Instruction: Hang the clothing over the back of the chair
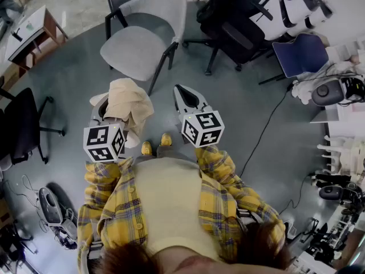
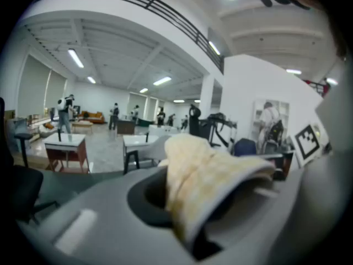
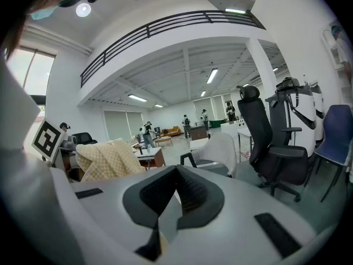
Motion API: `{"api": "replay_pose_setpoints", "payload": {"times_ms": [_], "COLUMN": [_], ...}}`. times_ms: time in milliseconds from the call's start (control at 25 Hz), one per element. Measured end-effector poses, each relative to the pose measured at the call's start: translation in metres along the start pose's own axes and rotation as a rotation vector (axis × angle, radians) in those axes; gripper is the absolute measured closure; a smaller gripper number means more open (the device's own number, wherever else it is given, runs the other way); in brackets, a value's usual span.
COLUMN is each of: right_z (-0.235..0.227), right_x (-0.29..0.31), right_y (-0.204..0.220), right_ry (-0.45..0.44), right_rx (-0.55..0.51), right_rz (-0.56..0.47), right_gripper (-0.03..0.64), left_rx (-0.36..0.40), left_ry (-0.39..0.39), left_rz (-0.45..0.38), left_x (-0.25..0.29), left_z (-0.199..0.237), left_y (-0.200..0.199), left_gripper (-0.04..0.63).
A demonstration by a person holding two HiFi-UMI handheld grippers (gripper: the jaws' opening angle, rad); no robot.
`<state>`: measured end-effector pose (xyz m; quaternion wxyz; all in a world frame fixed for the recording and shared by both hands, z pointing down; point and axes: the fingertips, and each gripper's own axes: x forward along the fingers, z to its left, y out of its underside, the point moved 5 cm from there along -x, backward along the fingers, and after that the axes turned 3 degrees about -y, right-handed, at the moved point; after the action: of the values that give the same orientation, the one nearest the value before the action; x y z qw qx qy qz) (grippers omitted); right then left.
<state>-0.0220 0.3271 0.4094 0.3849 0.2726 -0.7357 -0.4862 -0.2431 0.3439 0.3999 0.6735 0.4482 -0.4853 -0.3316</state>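
Nearest the camera are the person's yellow plaid sleeves and, past them, the two marker cubes. The left gripper [image 1: 101,108] has its jaws nearly closed, pinched on the clothing [image 1: 130,104], a pale beige, faintly checked garment. The cloth is bunched over the jaw tips and droops down on the side toward the other gripper. In the left gripper view a fold of it rises straight out of the gap between the jaws. The right gripper [image 1: 183,95] is just beside it, its jaws drawn together to a point with nothing between them.

The garment is off the floor and clear of any furniture – it is carried only by the left gripper.

The chair [image 1: 137,47] stands on the grey floor straight ahead, well apart from both grippers and roughly between the lines they point along. Its seat faces the person and its back [image 1: 157,4] is on the far side. The top of the back runs across the view, from left to right. My judgement is that the garment has to go forward over the seat and then up over that rail, with its length laid across it. The left gripper does the carrying – the right is about as near and free to spread the cloth.

Farther off stand a black office chair [image 1: 231,30] and a blue chair [image 1: 302,53].

No brand or writing is legible; the only printing is the square markers on the cubes.
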Motion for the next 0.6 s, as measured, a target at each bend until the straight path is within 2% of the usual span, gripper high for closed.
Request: {"api": "replay_pose_setpoints", "payload": {"times_ms": [600], "right_z": [-0.019], "right_x": [0.009], "right_y": [-0.007], "right_ry": [-0.023], "right_rx": [0.023], "right_rz": [-0.012], "right_gripper": [0.603], "left_rx": [0.009], "left_ry": [-0.023], "left_rz": [-0.014], "left_x": [0.015], "left_z": [-0.009], "left_y": [-0.010], "left_gripper": [0.554]}}
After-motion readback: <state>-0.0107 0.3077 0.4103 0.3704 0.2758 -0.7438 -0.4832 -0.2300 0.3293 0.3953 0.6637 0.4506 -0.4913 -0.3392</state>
